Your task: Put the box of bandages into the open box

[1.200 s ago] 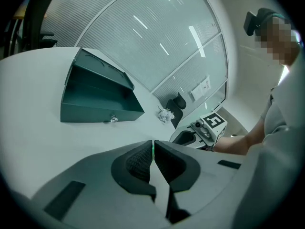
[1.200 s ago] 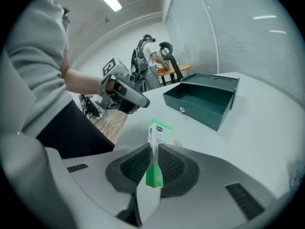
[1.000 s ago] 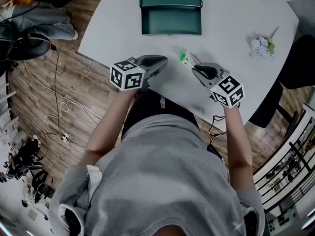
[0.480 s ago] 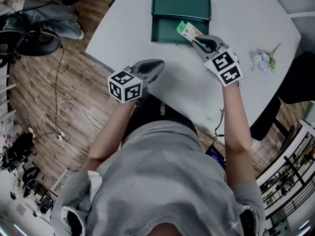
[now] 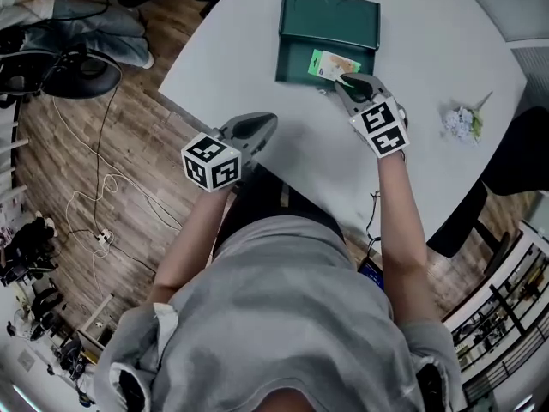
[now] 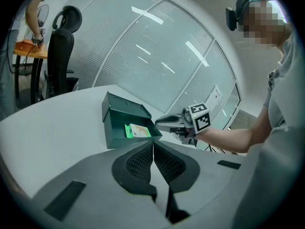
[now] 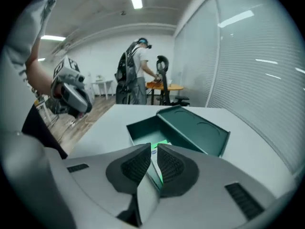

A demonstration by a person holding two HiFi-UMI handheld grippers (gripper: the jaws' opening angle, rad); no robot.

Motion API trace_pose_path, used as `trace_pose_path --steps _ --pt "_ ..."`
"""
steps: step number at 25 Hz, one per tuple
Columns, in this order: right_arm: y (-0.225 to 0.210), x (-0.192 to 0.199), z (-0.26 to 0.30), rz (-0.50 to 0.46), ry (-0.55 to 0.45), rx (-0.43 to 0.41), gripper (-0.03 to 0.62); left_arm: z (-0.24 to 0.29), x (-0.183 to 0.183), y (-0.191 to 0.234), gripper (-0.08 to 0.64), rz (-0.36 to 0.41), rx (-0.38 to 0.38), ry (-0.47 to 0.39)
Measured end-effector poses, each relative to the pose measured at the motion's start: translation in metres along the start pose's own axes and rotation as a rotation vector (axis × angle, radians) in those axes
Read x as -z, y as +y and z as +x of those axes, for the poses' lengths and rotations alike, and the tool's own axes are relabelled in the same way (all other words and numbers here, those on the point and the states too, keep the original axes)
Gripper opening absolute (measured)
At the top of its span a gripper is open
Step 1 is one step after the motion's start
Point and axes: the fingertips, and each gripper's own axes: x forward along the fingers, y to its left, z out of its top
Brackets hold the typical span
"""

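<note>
The open dark green box stands on the white table, its lid folded back behind it. The green and white box of bandages is inside the green box's tray, tilted, with my right gripper shut on its near end. In the right gripper view the box of bandages shows as a thin edge between the pads. My left gripper hangs at the table's near edge, shut and empty; the left gripper view shows the box of bandages in the green box.
A small bunch of artificial flowers lies on the table's right side. A black chair stands beyond the right edge. Cables trail over the wooden floor on the left. A person stands far off by a desk.
My right gripper has carried the box of bandages from the table's near part forward into the green box. The left gripper has stayed by the near edge, drifting slightly left.
</note>
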Motion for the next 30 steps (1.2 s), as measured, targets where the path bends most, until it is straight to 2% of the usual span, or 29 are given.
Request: trace_pose_path --steps 2,5,7,12,18,24,30 --pt "-0.007 -0.012 -0.025 0.146 -0.111 0.035 0.064 0.0 -0.015 0.0 0.023 0.05 -0.02 -0.036" --pt "-0.013 -0.039 -0.073 0.382 -0.322 0.035 0.058 -0.002 -0.05 -0.01 0.023 0.147 -0.04 -0.106" --pt "-0.014 -0.058 -0.108 0.438 -0.43 0.078 0.056 -0.006 -0.074 -0.021 0.021 0.217 -0.05 -0.155" --pt "-0.013 -0.105 -0.185 0.42 -0.612 0.244 0.052 -0.022 -0.141 -0.054 0.02 0.39 -0.089 -0.311" --pt "0.003 -0.145 -0.229 0.356 -0.683 0.326 0.049 -0.05 -0.199 -0.09 0.02 0.509 -0.131 -0.453" --pt "0.017 -0.165 -0.248 0.319 -0.725 0.374 0.049 -0.069 -0.218 -0.106 0.021 0.532 -0.137 -0.529" --pt "0.028 -0.174 -0.258 0.303 -0.733 0.395 0.049 -0.083 -0.226 -0.113 0.021 0.548 -0.155 -0.565"
